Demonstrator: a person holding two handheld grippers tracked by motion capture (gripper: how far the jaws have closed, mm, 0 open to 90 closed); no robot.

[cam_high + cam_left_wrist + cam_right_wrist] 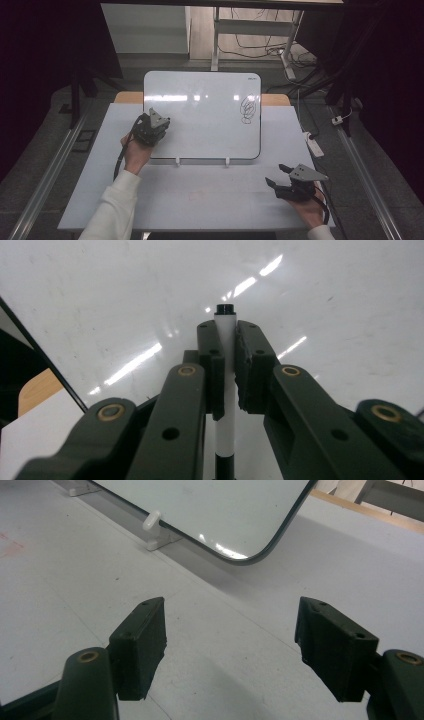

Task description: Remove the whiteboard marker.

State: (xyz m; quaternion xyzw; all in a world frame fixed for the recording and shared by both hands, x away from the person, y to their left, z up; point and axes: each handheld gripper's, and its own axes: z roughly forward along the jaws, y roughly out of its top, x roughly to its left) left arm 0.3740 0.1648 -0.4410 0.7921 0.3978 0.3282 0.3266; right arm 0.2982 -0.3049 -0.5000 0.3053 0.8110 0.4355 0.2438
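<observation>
Our left gripper [227,347] pinches marker [226,320], tip toward whiteboard [100,300]. Scribble [248,109] far to right. Right gripper [230,645] spread wide.

Glossy white rectangular whiteboard [200,115] with thin dark rim, marked by a black scribble [248,110] near its right edge. Slim white marker pen [228,385] with black tip and black lower end, clamped between matte black left tongs [229,340] with brass-coloured pivot pins. Matching black right tongs [230,645], grey plate on top. Pale grey-white tabletop [210,195], faint reddish smudge near centre. White sleeve [112,210].
</observation>
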